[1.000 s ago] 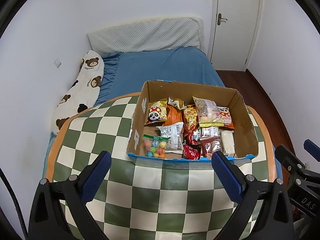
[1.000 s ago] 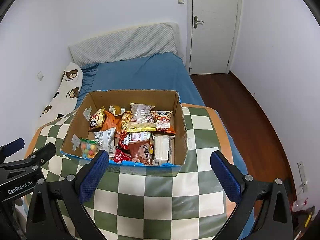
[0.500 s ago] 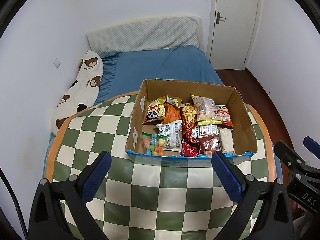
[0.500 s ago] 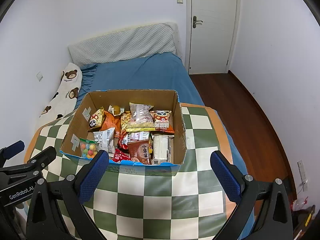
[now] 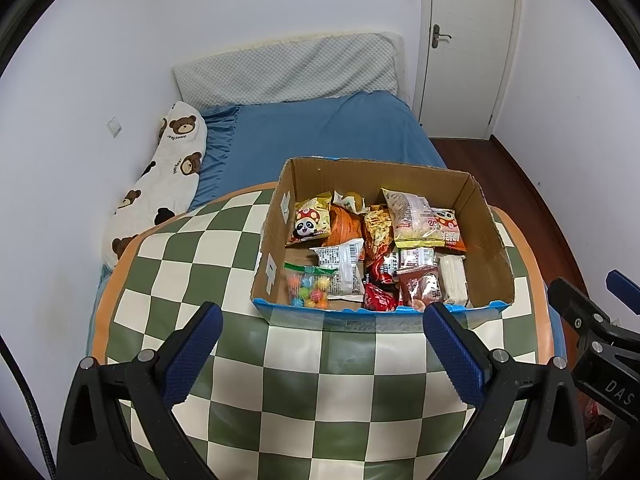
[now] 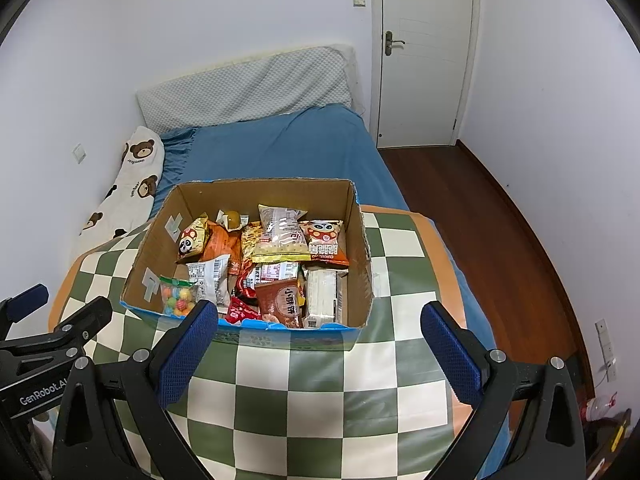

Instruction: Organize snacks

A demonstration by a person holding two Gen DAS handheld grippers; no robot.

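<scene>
Snack packets seem all gathered in the cardboard box (image 5: 484, 240) mid-frame — the checkered table (image 5: 192, 272) looks bare; left gripper (image 5: 320, 344) and right gripper (image 6: 318, 342) both gape, empty — little apparently remains.

A round table covered by a green-and-cream checkered cloth with an orange border (image 5: 248, 364) (image 6: 304, 384) is seen at the foot of a bed spread with a blue sheet (image 5: 320, 136) (image 6: 280, 148). One open brown cardboard box with a blue outer face (image 5: 488, 236) (image 6: 360, 240) is set directly on the cloth, toward the table's far side. On the bed, a long white bolster printed with brown bears (image 5: 160, 184) (image 6: 132, 184) is laid along the wall side.
</scene>
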